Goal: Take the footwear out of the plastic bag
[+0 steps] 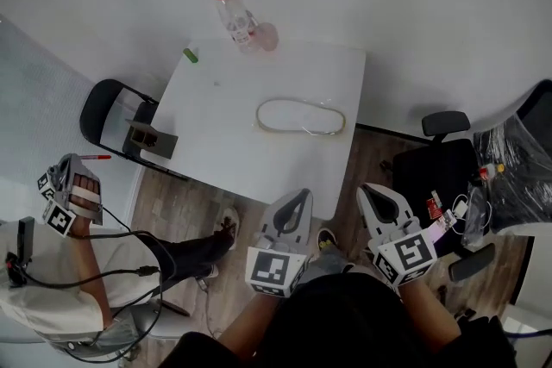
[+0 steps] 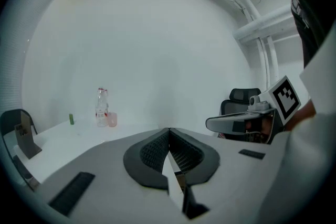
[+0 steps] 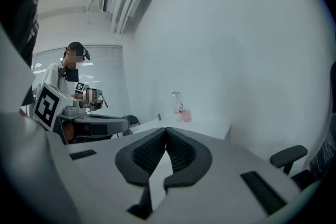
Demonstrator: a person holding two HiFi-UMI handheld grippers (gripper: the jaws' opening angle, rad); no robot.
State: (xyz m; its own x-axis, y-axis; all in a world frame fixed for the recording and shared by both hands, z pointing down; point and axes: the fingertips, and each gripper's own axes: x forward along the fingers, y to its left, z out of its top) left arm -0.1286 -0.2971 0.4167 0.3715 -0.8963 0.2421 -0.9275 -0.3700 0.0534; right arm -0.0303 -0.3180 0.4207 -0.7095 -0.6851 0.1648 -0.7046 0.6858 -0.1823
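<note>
Holding left gripper (image 1: 296,204) and right gripper (image 1: 377,198) with fingers shut, empty, at desk's (image 1: 224,125) near edge, facing footwear (image 1: 289,115) in plastic bag (image 1: 329,123) mid-desk, long axis left-right, straight beyond left, far-left of right.

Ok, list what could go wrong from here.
The left gripper and right gripper are shut, short of the table; pushing in shut could shove the plastic bag away.
The bag is clear: jaws may pinch footwear and film together.
A long reach could tip the bottle behind it.
</note>
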